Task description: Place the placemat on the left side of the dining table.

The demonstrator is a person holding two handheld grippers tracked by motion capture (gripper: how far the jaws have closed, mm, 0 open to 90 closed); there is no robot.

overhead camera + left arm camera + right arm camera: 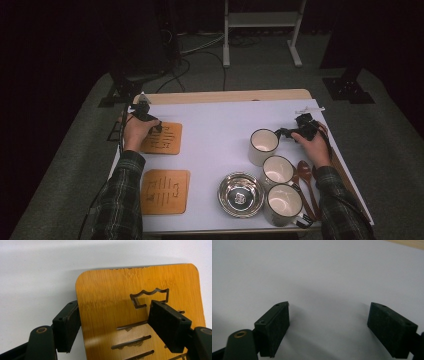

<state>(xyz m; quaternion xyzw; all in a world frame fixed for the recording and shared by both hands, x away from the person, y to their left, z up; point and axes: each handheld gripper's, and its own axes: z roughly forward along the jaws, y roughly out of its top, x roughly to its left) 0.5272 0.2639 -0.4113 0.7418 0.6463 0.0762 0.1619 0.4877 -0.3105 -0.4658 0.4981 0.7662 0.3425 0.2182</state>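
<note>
A bamboo mat (167, 140) with cut slots lies flat at the table's far left. My left gripper (158, 127) is down on its far left corner. In the left gripper view the mat (112, 282) runs between the jaws of that gripper (113, 304): the left jaw stands just off the mat's edge and the right jaw over its surface, apart, open. A second bamboo mat (165, 191) lies nearer the front. My right gripper (286, 132) rests beside the farthest white cup (263, 145), and in its own view the right gripper (329, 305) is open over the bare white tabletop.
Two more white cups (278, 170) (282, 204) stand in a row toward the front right. Left of them is a steel bowl (240, 195), and wooden spoons (305, 175) lie to their right. The white table sheet (215, 125) is bare in the middle.
</note>
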